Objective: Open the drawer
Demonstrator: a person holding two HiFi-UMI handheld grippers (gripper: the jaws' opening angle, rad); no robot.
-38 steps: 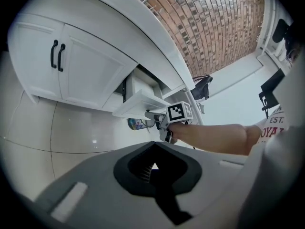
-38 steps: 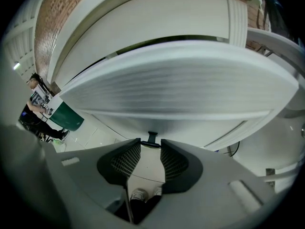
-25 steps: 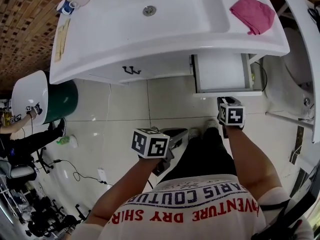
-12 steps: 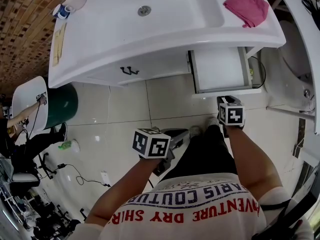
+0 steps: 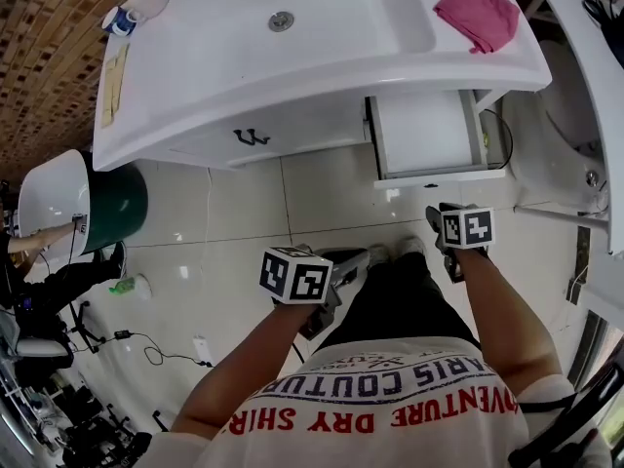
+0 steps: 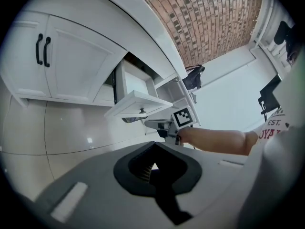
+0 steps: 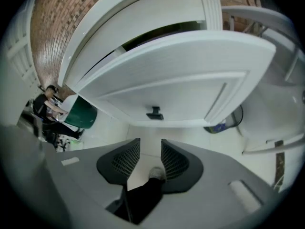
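The white drawer [image 5: 429, 133] under the basin's right end stands pulled out. Its front panel carries a small black handle [image 7: 154, 112]. My right gripper [image 5: 444, 211] hangs a little short of that panel, pointing steeply down; its jaws are opening, and between them only floor and a shoe show. The right gripper view looks up at the drawer [image 7: 181, 75] past these jaws [image 7: 148, 156]. My left gripper [image 5: 341, 259] stays near my body, away from the cabinet, with its jaws [image 6: 151, 166] shut on nothing. The left gripper view also catches the drawer [image 6: 138, 101] and the right gripper [image 6: 155, 124].
A pink cloth [image 5: 478, 13] lies on the vanity top [image 5: 322, 76], a cup [image 5: 127, 13] at its far left. Double cabinet doors with black handles [image 5: 251, 136] sit left of the drawer. A green bin [image 5: 112, 208], a seated person [image 5: 39, 281] and floor cables are at the left.
My right gripper has drawn back from the drawer front toward my body and a little to the right. The drawer stays pulled out. The left gripper has kept its place.
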